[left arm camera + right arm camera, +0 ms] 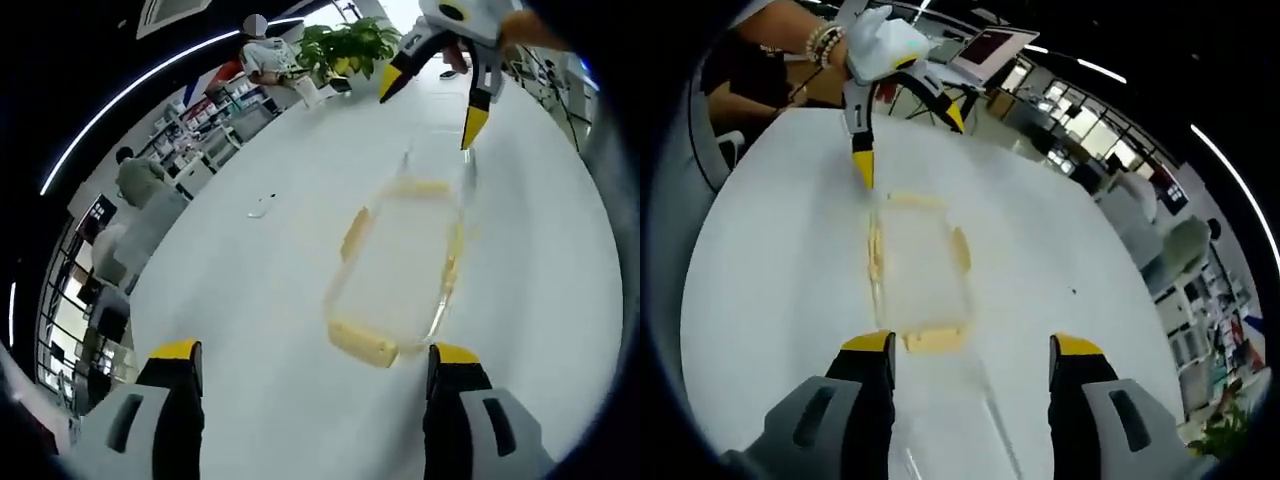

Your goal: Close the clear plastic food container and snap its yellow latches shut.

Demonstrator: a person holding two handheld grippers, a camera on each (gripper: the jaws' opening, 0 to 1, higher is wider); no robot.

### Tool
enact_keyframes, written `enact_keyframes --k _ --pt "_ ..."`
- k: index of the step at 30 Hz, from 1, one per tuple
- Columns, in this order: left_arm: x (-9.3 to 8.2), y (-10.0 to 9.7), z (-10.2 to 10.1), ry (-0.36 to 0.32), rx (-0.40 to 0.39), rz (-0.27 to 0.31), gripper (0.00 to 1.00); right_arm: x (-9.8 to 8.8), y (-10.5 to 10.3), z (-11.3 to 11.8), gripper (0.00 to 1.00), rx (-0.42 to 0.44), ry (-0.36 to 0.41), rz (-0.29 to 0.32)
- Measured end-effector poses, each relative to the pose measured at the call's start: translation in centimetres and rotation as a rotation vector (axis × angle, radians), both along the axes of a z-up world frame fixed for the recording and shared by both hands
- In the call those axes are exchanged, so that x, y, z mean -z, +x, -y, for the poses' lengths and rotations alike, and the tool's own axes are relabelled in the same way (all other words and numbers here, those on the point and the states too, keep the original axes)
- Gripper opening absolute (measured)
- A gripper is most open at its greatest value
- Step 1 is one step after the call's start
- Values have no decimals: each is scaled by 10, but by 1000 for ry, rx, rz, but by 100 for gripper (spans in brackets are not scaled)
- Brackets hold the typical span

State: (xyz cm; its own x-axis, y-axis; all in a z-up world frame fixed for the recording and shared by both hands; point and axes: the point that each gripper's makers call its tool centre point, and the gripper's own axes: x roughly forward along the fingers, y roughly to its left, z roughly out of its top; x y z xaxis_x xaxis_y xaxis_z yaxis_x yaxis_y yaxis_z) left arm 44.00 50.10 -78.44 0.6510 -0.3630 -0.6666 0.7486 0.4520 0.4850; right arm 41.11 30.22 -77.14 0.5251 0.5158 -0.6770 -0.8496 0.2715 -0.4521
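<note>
Your left gripper [315, 360] has its jaws spread wide, holding nothing, and your right gripper [970, 350] likewise. Between them the clear plastic food container [400, 275] lies flat on the white table [260, 300], its long axis running from one gripper toward the other, yellow latches [363, 343] at its edges. Bare tabletop surrounds it on every side. No readable writing shows.

- Left gripper [315, 365] — jaws spread wide, holding nothing.
- Clear container [400, 270] with yellow latches lies on white table [250, 300].
- Right gripper [432, 100] hovers beyond it, jaws apart.
</note>
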Motion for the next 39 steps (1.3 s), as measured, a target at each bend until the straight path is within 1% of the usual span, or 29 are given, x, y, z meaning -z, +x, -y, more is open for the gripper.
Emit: enact_keyframes --k 3,5,6,9,12,14,17,19,20,22,24,25,26,27,30,31,33,34,35,37,38,39 --pt "7 6 2 45 39 -7 89 11 4 -6 59 -42 -35 -19" --pt "10 10 3 68 65 -11 89 19 5 -9 59 -67 -51 -49" --pt "11 12 4 79 75 -11 88 24 7 -9 59 -80 -77 -58" --pt "13 18 6 90 86 -13 88 32 12 -11 60 -105 -115 -61" --pt "13 21 7 95 99 -19 87 38 13 -11 61 -119 -145 -85" --pt "13 24 8 99 104 -18 87 42 14 -12 62 -128 -163 -89" --pt "15 24 8 101 115 -37 86 50 15 -12 61 -156 -207 -107" --pt "16 24 9 102 125 -48 85 53 15 -13 60 -164 -218 -113" --pt "17 24 9 104 129 -53 85 56 15 -13 59 -173 -229 -128" --pt "18 24 5 139 141 -55 85 59 17 -15 58 -180 -242 -138" --pt "20 25 4 145 149 -55 85 61 21 -17 59 -187 -250 -144" --pt "22 24 4 147 153 -62 85 62 21 -18 59 -190 -253 -154" --pt "25 24 2 157 155 -78 85 65 20 -18 58 -194 -261 -178" --pt "27 24 2 159 156 -84 85 64 19 -20 57 -199 -248 -189" --pt "30 23 3 166 168 -92 85 64 19 -21 56 -214 -262 -196" --pt "31 23 4 167 173 -92 85 64 18 -21 55 -220 -264 -206" --pt "35 18 7 160 195 -126 85 67 12 -21 48 -236 -260 -255" --pt "36 17 9 156 198 -137 85 69 9 -20 45 -237 -253 -285" --pt "35 19 10 155 200 -135 85 71 6 -20 42 -237 -243 -313" --pt "36 20 12 164 224 -141 85 71 7 -19 39 -243 -241 -320" --pt "36 21 13 165 224 -143 86 71 8 -19 39 -249 -239 -322" --pt "37 21 13 168 230 -158 86 71 9 -19 40 -248 -236 -330"
